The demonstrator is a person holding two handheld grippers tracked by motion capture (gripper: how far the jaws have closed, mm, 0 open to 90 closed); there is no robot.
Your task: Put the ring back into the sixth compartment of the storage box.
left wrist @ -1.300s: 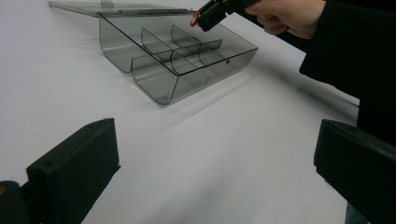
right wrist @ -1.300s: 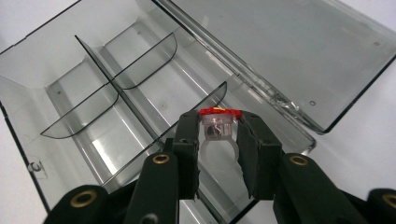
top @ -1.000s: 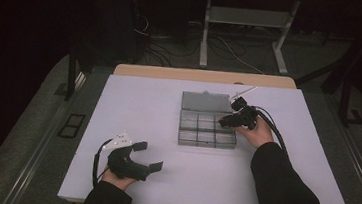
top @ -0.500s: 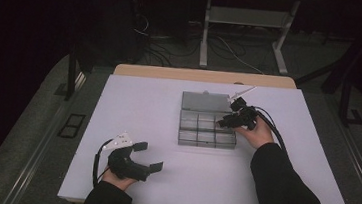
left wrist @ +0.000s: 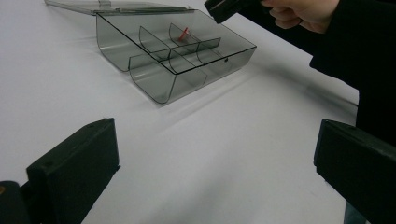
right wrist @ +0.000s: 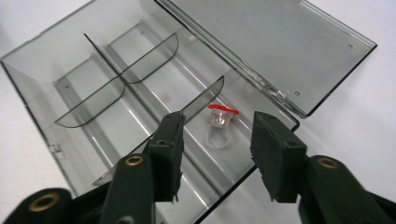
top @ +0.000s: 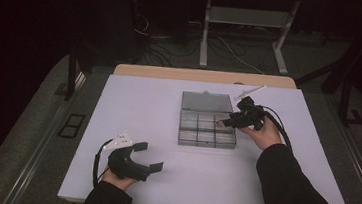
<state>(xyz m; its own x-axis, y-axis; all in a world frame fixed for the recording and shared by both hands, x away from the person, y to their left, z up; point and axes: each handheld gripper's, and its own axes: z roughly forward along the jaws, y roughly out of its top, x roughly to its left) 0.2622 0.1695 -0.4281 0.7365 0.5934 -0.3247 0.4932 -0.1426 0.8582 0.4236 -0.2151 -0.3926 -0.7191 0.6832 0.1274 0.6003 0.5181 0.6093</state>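
Observation:
A smoky clear compartment box [top: 201,134] lies at the table's middle with its lid [top: 206,102] folded flat behind it. A clear plastic ring with a red top [right wrist: 219,122] rests in the compartment nearest the lid hinge, and its red top [left wrist: 183,33] pokes up there too. My right gripper [right wrist: 218,133] hovers open just above that compartment, its jaws to either side of the ring and apart from it; from above it [top: 225,121] reaches over the box's right end. My left gripper [top: 149,157] rests open and empty on the table near the front left, wide [left wrist: 217,163].
The white table top [top: 143,108] carries the box and both hands. The other compartments [right wrist: 116,84] hold nothing. A wooden strip [top: 171,73] runs along the table's far edge. A desk frame and cables [top: 245,38] stand on the dark floor beyond.

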